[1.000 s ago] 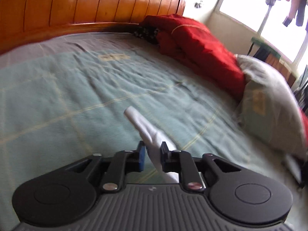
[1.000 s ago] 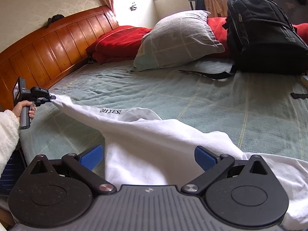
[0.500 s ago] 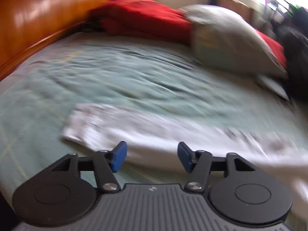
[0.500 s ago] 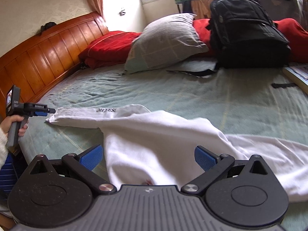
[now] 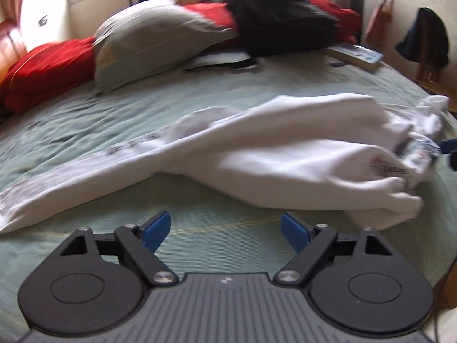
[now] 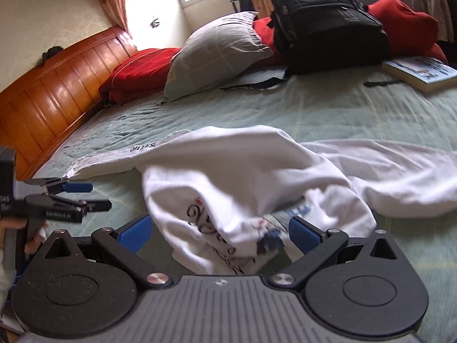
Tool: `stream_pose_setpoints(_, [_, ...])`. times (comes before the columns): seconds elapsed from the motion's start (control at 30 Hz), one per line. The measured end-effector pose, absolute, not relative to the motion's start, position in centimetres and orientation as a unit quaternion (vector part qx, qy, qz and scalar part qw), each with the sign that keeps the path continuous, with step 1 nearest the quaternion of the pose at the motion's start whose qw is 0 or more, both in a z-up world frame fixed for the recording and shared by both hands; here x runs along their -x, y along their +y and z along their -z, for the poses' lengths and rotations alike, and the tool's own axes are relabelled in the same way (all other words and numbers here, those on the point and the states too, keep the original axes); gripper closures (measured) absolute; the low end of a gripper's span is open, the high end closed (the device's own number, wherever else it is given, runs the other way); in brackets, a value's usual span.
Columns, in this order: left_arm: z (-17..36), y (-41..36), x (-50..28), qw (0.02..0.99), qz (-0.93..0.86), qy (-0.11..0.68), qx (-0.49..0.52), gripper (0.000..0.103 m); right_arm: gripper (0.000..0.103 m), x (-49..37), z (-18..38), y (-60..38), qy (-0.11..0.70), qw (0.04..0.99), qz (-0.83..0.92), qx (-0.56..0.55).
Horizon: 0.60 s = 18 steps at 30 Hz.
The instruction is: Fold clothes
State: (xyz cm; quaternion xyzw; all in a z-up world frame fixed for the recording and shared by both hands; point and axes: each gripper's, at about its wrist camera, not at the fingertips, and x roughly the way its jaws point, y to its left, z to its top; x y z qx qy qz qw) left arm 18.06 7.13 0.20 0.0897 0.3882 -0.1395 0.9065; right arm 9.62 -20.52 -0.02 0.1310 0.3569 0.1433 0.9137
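Observation:
A white long-sleeved shirt [image 5: 285,154] lies rumpled on the green bedsheet [image 5: 228,103]. One sleeve [image 6: 114,163], printed "OH YES!", stretches out flat to the left. My left gripper [image 5: 225,225] hovers over bare sheet just short of the shirt; its jaws are opening and nothing is between them. In the right wrist view the left gripper [image 6: 100,196] is at the left edge, near the sleeve's cuff, held by a hand. My right gripper [image 6: 221,228] stands open around the shirt's bunched printed body [image 6: 228,228]; the pads do not press it.
Along the bed's far side lie a grey pillow [image 6: 217,54], red bedding [image 6: 142,71], a black backpack [image 6: 328,25] and a book [image 6: 422,71]. A wooden headboard [image 6: 57,85] closes off the left side.
My left gripper let go of the sleeve's cuff, opened and swung round towards the shirt's body. The sleeve dropped flat onto the bed. My right gripper moved closer over the bunched cloth.

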Motion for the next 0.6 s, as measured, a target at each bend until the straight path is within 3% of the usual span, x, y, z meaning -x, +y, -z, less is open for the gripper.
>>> stream_pose_setpoints(0.33, [-1.4, 2.2, -18.1, 0.91, 0.17, 0.37, -0.08, 0.015, 0.0, -9.9, 0.9, -23.0, 0.339, 0.92, -0.13, -0.145])
stream_pose_setpoints(0.6, [-1.9, -0.1, -21.7, 0.908, 0.225, 0.352, -0.04, 0.013, 0.0, -14.4, 1.0, -24.1, 0.336, 0.93, -0.118, -0.095])
